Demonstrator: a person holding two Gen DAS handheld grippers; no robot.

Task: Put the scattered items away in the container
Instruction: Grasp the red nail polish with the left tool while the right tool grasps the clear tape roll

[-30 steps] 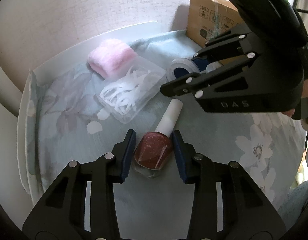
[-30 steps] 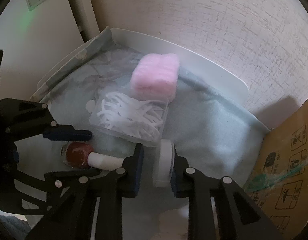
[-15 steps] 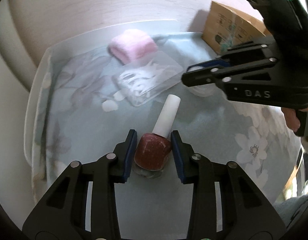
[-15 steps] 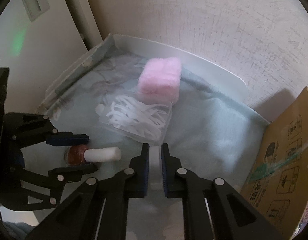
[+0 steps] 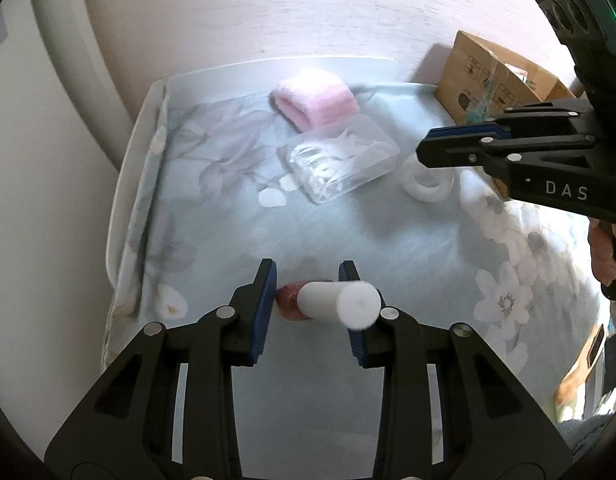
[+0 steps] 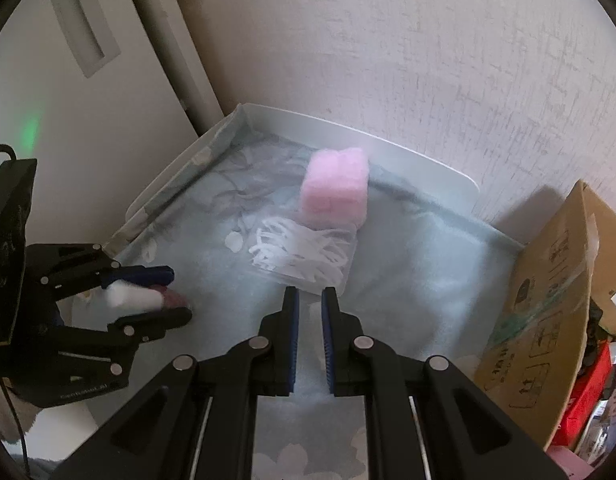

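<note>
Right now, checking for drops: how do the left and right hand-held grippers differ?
The left hand-held gripper is shut on the nail polish bottle; the right hand-held gripper is shut on nothing. The left's jaws stand wider apart than the right's. Both point down at the floral cloth.

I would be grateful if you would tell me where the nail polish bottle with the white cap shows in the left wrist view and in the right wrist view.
Left wrist view: the nail polish bottle is low centre, between the left hand-held gripper fingers, cap toward the camera.
Right wrist view: far left, mid-height, in that same gripper.
Shared landmark: the pink wristband by the clear box.
</note>
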